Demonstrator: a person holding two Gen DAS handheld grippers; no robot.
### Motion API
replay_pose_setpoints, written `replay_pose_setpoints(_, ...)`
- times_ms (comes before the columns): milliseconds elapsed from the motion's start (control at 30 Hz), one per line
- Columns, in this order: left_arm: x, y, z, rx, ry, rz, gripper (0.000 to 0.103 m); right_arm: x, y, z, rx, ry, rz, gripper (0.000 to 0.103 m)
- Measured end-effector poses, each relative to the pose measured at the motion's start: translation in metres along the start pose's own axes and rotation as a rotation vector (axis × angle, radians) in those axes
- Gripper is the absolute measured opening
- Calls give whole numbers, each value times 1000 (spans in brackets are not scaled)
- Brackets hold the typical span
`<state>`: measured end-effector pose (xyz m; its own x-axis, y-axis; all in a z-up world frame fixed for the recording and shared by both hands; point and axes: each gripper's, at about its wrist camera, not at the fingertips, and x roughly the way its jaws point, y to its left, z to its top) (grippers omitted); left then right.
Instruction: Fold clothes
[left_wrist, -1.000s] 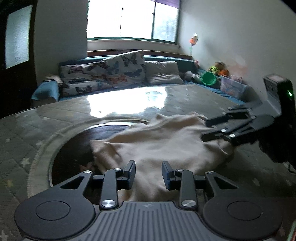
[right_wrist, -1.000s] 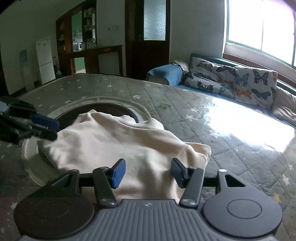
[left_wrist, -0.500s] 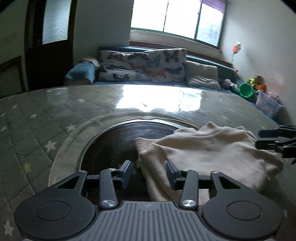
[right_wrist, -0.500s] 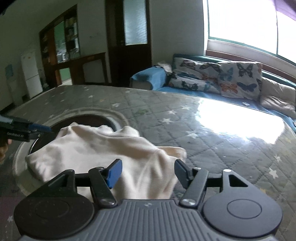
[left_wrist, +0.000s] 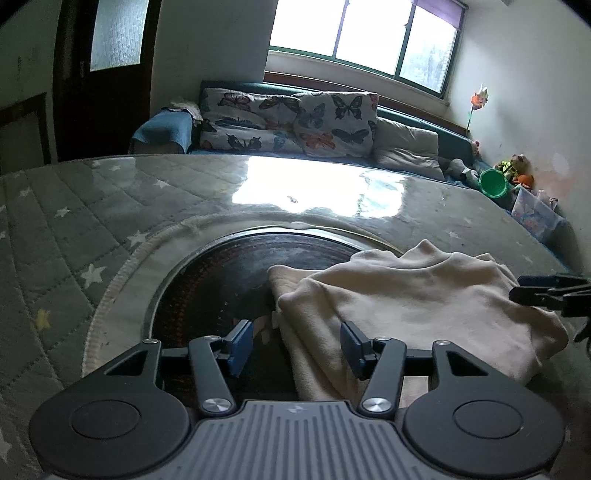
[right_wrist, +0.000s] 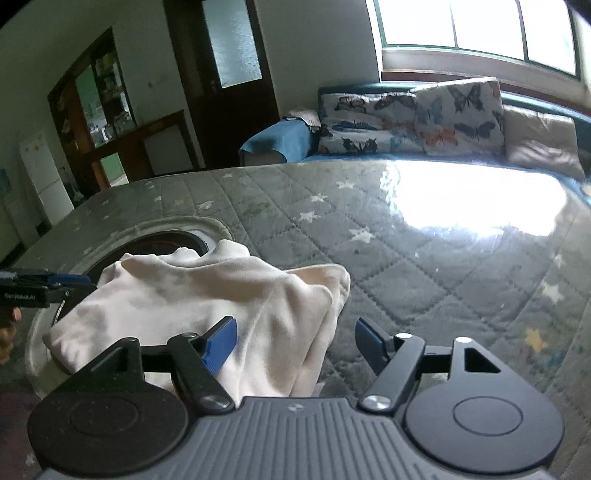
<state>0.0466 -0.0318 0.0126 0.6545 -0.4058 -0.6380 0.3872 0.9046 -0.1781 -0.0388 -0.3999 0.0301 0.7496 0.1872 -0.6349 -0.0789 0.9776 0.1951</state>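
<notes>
Left wrist view: left hand-held gripper (left_wrist: 295, 345) has just opened wide, cream garment (left_wrist: 413, 306) freed at three o'clock; right hand-held gripper (right_wrist: 295, 341) likewise — fold laid, regrasp next.

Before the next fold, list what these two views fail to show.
- Cream garment: near edge hidden behind the left tool body in the left wrist view, and behind the right tool in the right wrist view.
- Garment type: bunched up, no sleeves or collar readable.
- Dark round inset in the table: partly covered by the garment.
- Person: only fingertips at the right wrist view's left edge.
</notes>
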Motion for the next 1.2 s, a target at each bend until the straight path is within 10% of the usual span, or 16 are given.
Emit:
replay_pose_setpoints(867, 0, 6, 6, -179, 2, -101, 53, 1, -5, -3, 73, -3, 36, 63)
replay_pose_setpoints(1200, 7, -12, 7, -56, 16, 67, 33, 3, 1, -4, 31, -3, 19, 64)
